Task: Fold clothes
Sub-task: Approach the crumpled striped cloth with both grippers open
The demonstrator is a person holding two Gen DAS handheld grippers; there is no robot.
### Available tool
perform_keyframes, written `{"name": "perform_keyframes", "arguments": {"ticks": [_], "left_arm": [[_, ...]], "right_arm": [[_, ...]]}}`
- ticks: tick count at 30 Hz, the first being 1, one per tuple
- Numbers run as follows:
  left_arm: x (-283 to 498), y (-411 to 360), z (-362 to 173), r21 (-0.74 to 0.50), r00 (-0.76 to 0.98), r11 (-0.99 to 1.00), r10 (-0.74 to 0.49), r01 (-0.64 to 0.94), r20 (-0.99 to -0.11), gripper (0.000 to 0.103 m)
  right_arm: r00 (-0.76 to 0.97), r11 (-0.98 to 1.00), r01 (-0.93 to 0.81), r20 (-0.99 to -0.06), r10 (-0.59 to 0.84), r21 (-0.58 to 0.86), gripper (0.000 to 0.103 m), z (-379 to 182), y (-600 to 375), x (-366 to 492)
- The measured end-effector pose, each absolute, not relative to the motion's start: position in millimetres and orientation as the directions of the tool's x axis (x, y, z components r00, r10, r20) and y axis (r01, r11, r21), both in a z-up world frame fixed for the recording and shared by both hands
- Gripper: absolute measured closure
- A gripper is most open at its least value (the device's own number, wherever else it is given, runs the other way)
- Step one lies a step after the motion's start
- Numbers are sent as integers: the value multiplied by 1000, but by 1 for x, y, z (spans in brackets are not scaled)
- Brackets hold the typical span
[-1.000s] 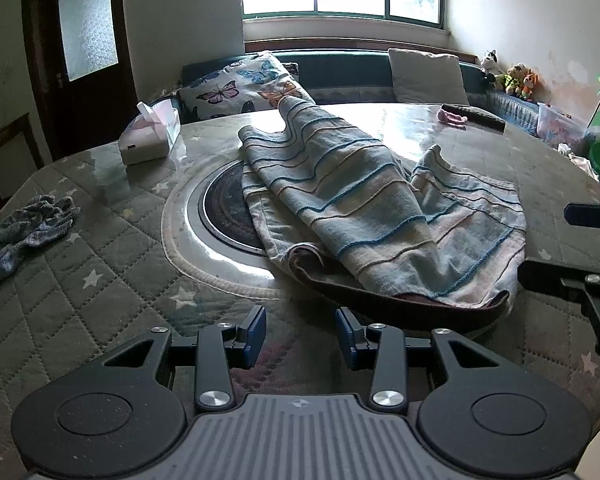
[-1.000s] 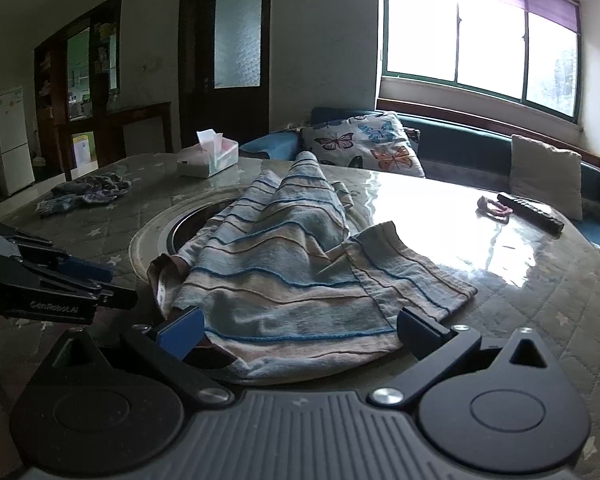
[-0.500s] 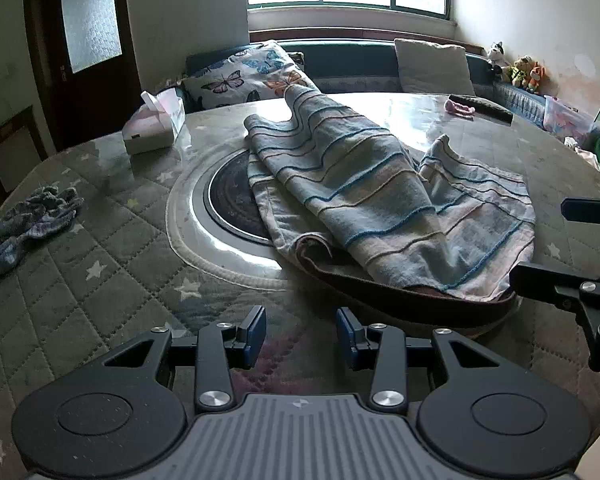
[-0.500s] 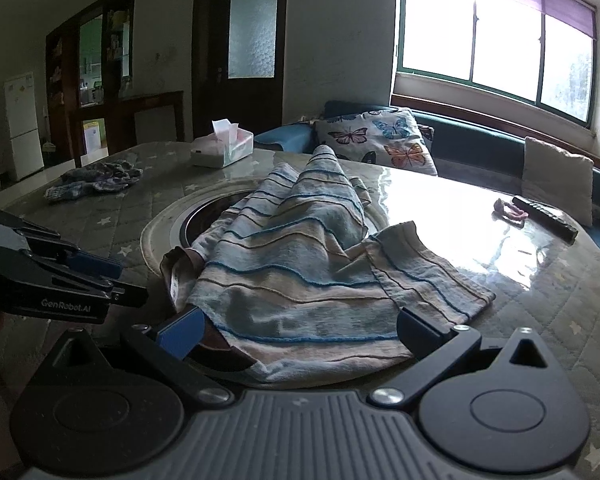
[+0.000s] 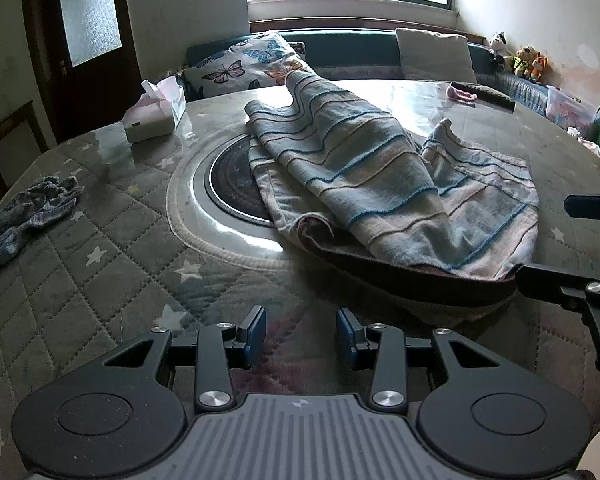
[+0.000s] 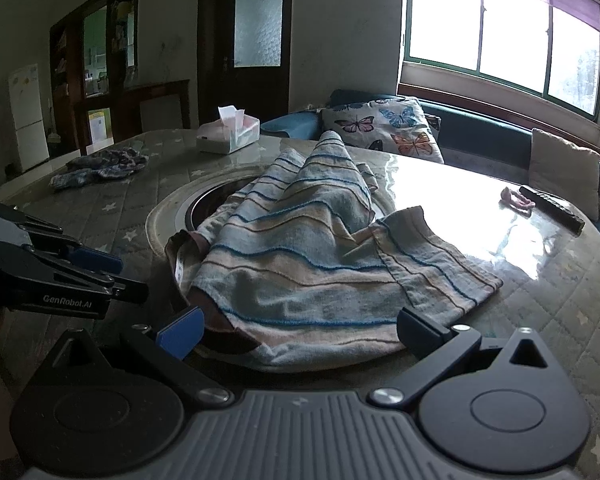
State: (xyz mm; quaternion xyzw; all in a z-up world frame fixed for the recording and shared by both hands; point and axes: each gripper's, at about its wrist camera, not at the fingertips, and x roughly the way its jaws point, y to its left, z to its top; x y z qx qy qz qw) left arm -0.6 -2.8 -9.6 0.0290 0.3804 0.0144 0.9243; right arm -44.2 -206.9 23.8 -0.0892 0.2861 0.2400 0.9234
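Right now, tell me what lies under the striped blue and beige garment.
The striped blue and beige garment covers part of a dark round inset with a silver ring in the quilted star-pattern table cover. The inset's right side is hidden.

Open quilted table [image 5: 100, 280] near side, tissue box [image 5: 153, 114] far left, striped garment [image 5: 380, 184] centre

One marking is reading clearly: "GenRobot.AI", in pale letters, is showing on the black side of the left gripper [image 6: 112, 274], which is sitting left of the right gripper's own fingers. Nothing else is legible.
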Motion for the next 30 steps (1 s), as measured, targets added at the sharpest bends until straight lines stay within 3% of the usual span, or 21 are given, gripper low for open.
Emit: {"name": "perform_keyframes", "arguments": {"ticks": [30], "left_arm": [[-18, -21, -11, 98, 714, 995, 62, 10, -697, 62]], "right_arm": [[709, 865, -501, -594, 381, -43, 0, 20, -202, -68]]}}
